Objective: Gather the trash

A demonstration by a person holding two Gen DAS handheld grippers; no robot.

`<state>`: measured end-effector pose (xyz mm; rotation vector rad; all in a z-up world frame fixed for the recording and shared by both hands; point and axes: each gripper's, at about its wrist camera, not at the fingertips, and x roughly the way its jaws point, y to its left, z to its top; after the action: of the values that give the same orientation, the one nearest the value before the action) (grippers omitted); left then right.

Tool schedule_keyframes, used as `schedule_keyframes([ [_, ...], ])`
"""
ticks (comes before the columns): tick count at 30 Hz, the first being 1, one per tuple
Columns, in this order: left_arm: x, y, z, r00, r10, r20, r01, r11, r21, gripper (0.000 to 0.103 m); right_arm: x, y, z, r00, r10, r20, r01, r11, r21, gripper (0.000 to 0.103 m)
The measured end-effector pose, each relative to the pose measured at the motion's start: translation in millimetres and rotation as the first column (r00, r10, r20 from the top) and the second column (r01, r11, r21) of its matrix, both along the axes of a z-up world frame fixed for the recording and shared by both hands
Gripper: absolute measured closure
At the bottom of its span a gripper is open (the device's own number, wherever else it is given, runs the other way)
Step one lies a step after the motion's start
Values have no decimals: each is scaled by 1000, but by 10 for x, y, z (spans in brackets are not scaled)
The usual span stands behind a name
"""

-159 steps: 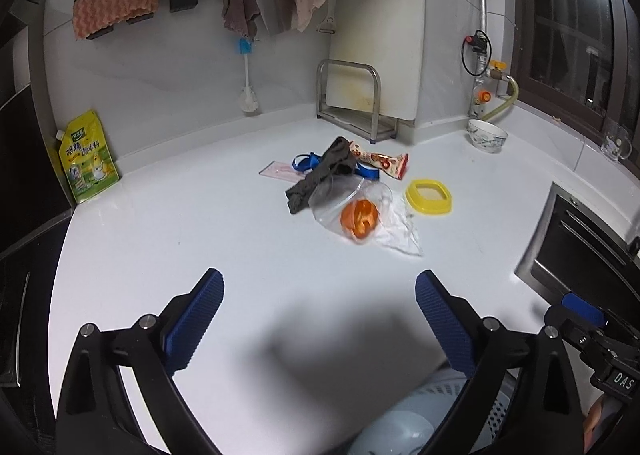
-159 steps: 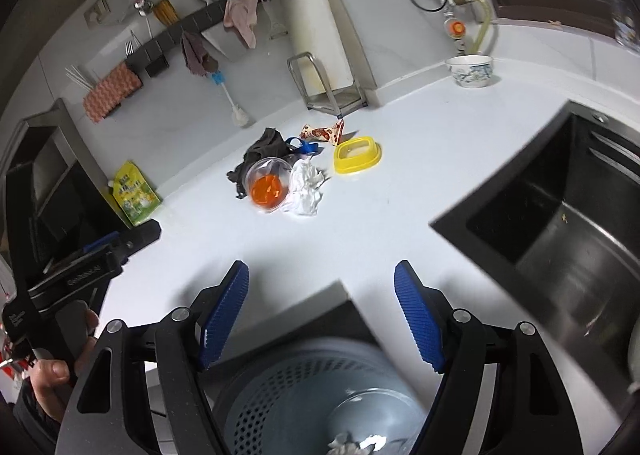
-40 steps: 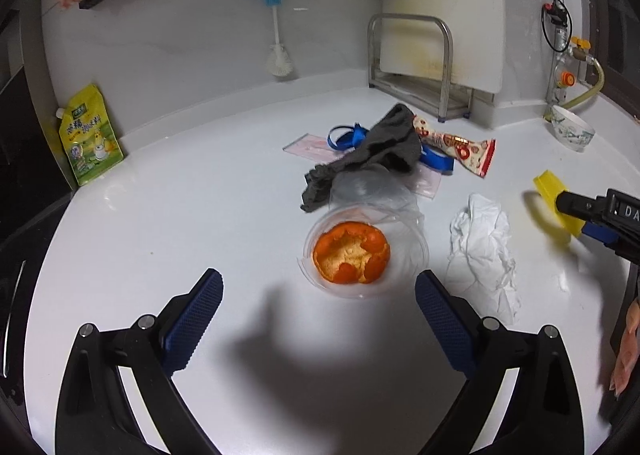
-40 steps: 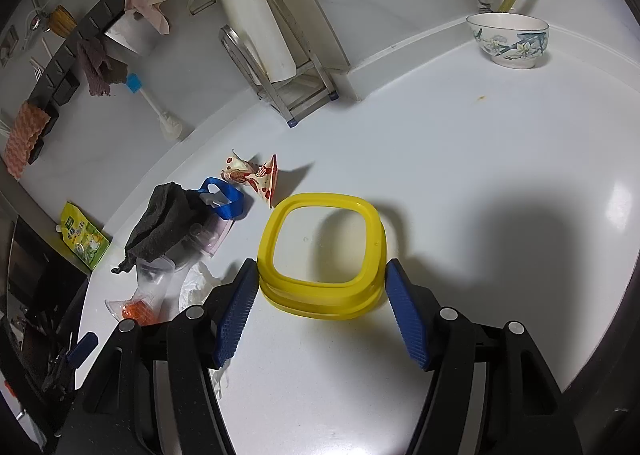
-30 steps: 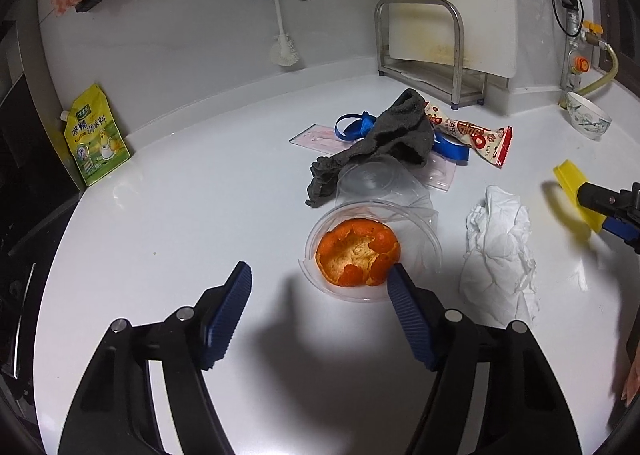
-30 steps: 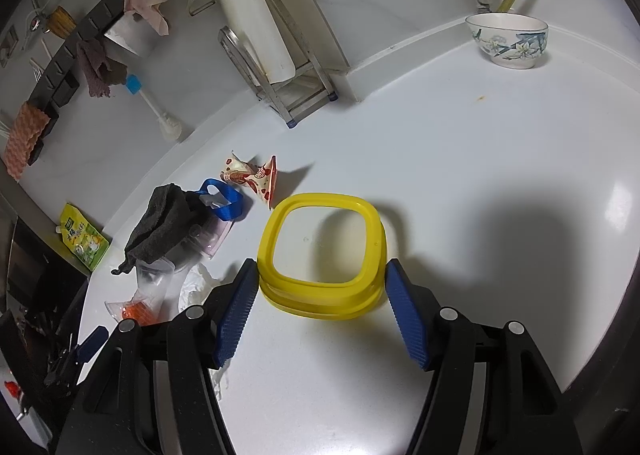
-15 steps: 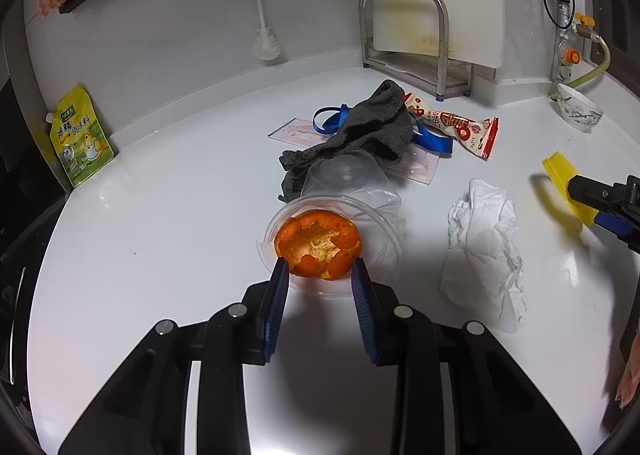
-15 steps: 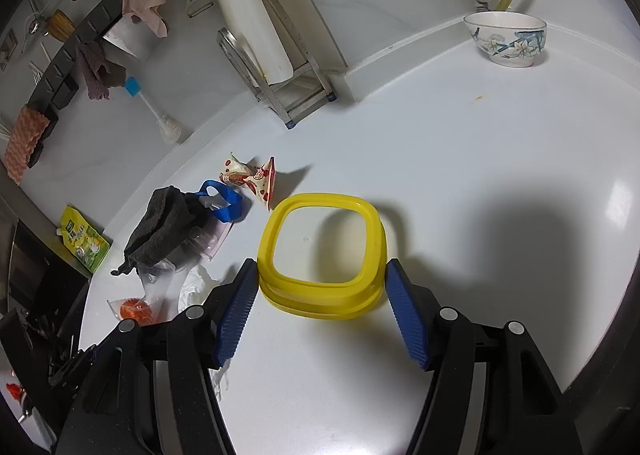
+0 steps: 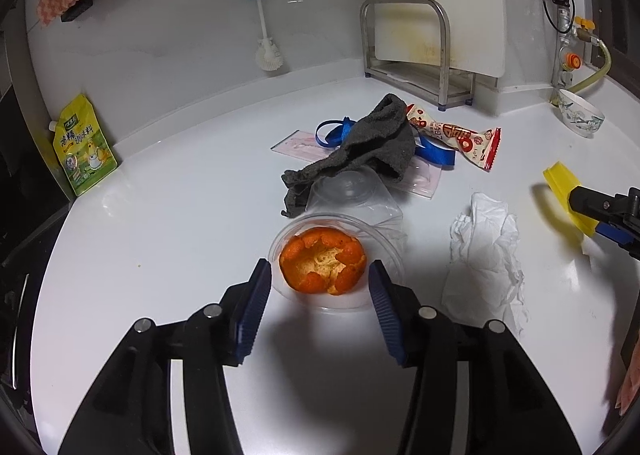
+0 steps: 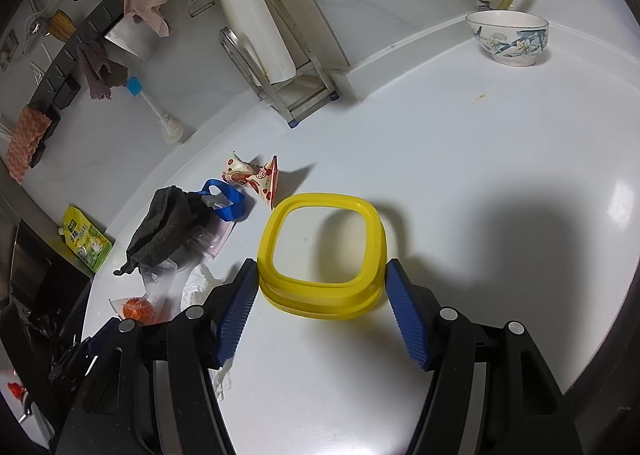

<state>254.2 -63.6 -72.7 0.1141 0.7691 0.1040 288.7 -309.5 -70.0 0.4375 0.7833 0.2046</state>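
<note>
orange peel (image 9: 322,270) sits in a clear plastic cup (image 9: 336,263) lying on its side on the white counter (image 9: 180,223). the left gripper (image 9: 320,287) has just been opening; its blue pads stand by the cup's rim, one each side, but whether they touch it is hard to tell. a grey cloth (image 9: 360,147) lies over the cup's far end, near a snack wrapper (image 9: 452,135). crumpled tissue (image 9: 484,251) lies beside it. the right gripper (image 10: 320,295) pinches a yellow ring (image 10: 324,251).

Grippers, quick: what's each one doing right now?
Left gripper: open, jaws just been opening, straddling the clear cup with the orange peel, not gripping it.
Right gripper: closed on the yellow ring.
</note>
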Motion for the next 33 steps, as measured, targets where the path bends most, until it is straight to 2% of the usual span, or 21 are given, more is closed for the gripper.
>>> schedule_keyframes([
  [11,90,2,-19,1000,-7,-2,7,1000,27,54,-4,7,2,1000,1,0,-1,1000,-1,40],
  [15,113,17,-19,1000,-9,2,9,1000,13,72,-11,15,3,1000,0,0,0,1000,-1,40],
  [16,114,22,-20,1000,-10,2,10,1000,9,74,-6,7,2,1000,1,0,-1,1000,0,40],
  [17,115,24,-20,1000,-10,3,10,1000,7,80,-8,15,3,1000,1,-1,-1,1000,1,40],
  [18,113,28,-24,1000,-12,1,12,1000,2,91,-11,23,5,1000,1,0,-1,1000,1,40],
  [19,116,29,-35,1000,-20,-8,20,1000,-8,99,-14,32,6,1000,2,0,-2,1000,1,40],
  [20,116,26,-44,1000,-21,-16,21,1000,-10,100,-8,20,4,1000,2,0,-2,1000,2,40],
  [33,68,35,-50,999,-39,-27,38,999,-5,100,-4,7,3,1000,2,-1,-2,1000,5,40],
])
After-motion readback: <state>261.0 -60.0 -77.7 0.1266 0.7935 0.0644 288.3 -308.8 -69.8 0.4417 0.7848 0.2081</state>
